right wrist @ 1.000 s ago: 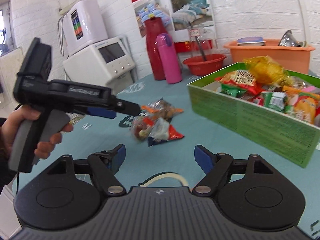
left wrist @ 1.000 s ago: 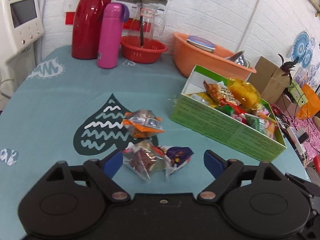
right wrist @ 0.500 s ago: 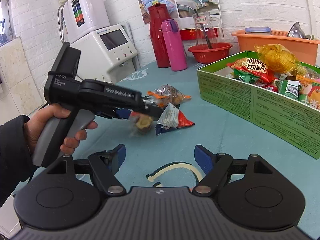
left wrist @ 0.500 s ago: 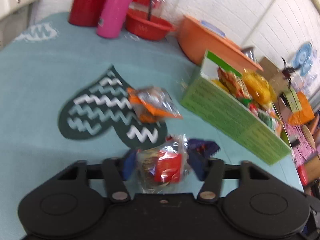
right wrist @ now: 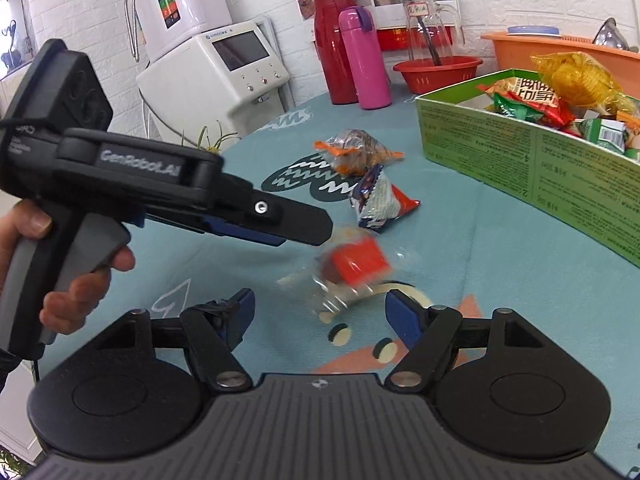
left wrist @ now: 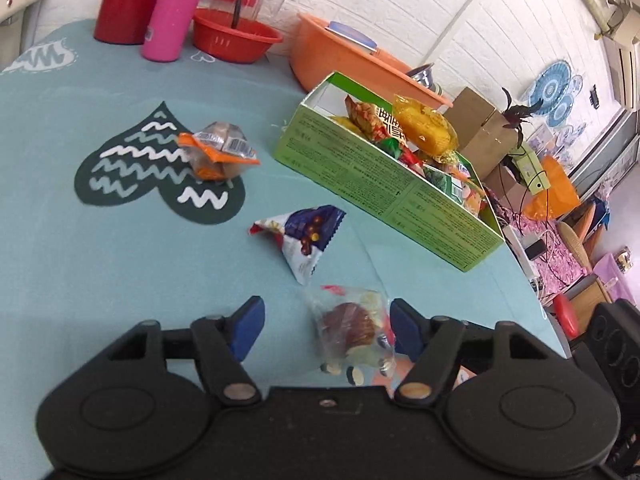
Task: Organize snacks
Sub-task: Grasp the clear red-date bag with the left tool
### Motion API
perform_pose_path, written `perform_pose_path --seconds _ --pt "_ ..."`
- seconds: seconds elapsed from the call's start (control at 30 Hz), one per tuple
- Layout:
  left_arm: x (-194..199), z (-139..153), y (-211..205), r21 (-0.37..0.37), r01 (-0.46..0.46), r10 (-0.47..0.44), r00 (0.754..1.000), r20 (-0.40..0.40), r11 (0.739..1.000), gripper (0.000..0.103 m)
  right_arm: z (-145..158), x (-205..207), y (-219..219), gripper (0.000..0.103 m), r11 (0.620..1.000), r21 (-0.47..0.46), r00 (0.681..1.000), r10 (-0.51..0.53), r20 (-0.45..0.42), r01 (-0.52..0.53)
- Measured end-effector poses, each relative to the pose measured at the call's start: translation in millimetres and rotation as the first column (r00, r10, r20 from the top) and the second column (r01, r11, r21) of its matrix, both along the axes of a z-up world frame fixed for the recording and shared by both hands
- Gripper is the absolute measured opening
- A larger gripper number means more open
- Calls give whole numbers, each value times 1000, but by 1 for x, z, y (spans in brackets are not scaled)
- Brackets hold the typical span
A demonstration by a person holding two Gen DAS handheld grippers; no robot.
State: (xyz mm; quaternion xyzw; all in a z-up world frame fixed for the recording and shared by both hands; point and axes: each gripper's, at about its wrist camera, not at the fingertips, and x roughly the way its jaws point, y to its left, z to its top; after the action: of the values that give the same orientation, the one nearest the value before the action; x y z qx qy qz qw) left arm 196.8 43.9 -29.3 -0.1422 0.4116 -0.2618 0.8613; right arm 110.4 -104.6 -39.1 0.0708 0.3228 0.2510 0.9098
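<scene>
My left gripper (left wrist: 326,320) has its jaws opening. A clear snack packet (left wrist: 352,328) with a brown piece inside lies between them, close to the right finger, and the pads do not press on it. In the right wrist view that packet (right wrist: 352,268) is blurred, just below the left gripper's tip (right wrist: 308,228) and in front of my right gripper (right wrist: 320,308), which is open with nothing in it. A blue-and-white triangular packet (left wrist: 304,236) and an orange-edged clear packet (left wrist: 218,152) lie on the teal cloth. The green box (left wrist: 380,176) is full of snacks.
A red flask (left wrist: 124,0), a pink bottle (left wrist: 172,12), a red bowl (left wrist: 236,40) and an orange basin (left wrist: 344,60) stand along the far wall. A white appliance (right wrist: 224,76) stands off the table's left. The table edge (left wrist: 528,280) runs close on the right.
The left gripper shut on the clear packet, carried it away from the other two packets toward the right gripper, and has now opened; the packet sits loose between its fingers.
</scene>
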Motion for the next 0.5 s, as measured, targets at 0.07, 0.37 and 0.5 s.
perform_pose_path --seconds 0.07,0.37,0.5 --pt "-2 -2 0 -5 -3 3 1000 -3 1000 102 -1 4 4 103 1000 -5 1000 -8 -4 8" --pt "12 -16 -20 -45 42 -44 998 -42 998 99 -3 7 -4 103 998 -10 998 -68 -12 68" --pt "16 -17 -23 -57 46 -49 998 -50 997 92 -3 9 -8 103 997 4 997 -80 -13 80"
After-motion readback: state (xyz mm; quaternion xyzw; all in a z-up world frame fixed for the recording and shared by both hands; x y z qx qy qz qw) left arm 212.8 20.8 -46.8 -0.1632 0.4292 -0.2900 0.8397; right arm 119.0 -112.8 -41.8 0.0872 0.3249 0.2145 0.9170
